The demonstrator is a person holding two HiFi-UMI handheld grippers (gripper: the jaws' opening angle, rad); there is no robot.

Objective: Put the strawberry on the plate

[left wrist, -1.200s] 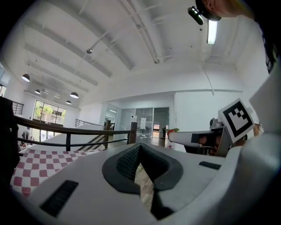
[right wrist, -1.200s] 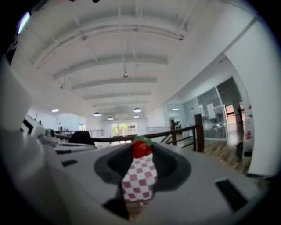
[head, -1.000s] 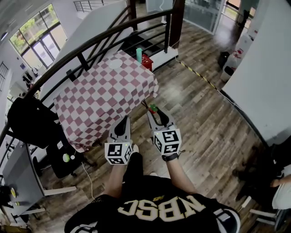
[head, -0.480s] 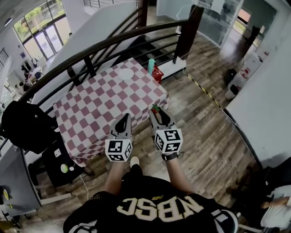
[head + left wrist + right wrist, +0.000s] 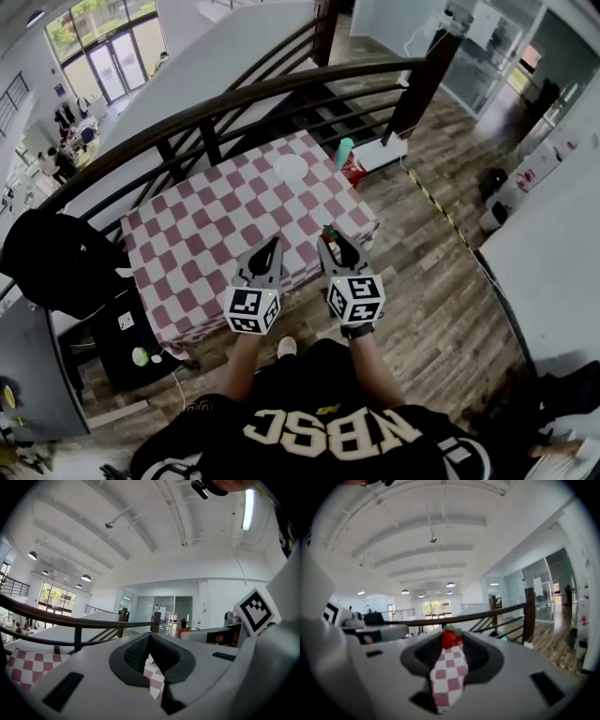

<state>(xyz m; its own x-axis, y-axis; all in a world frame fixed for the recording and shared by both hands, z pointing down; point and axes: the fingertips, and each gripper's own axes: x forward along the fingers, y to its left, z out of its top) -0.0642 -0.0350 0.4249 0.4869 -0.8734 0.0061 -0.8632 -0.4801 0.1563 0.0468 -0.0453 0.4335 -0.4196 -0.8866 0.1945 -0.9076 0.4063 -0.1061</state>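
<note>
Currently the table (image 5: 216, 234), covered in a red-and-white checkered cloth, stands at a slant to the person. Its near edge lies under the two grippers and its far edge runs close along a dark railing (image 5: 234, 103). Wooden floor (image 5: 422, 281) opens to the right of the table as far as a white wall (image 5: 553, 244). The left side is crowded by a dark chair draped in black cloth (image 5: 56, 262).

Both forearms reach forward from the person's black shirt (image 5: 328, 431), side by side. The grippers point about level toward the table, marker cubes facing up.
- Left gripper (image 5: 276, 242): jaws together at the tips, with only checkered cloth showing through the gap behind them.
- Right gripper (image 5: 332, 242): jaws clamped on the strawberry (image 5: 450, 639). The red fruit with its green cap is pinched at the very tips.

The strawberry hangs over the near right part of the table, well apart from the plate (image 5: 290, 169). That plate, white and round, sits near the far edge, just in front of the railing. Bare cloth runs from the gripper tips up to it.

A green cup (image 5: 344, 152) and a red object (image 5: 354, 173) sit at the far right corner, just beside the plate's side of the table. I cannot tell whether they stand on the table or beyond it.
</note>
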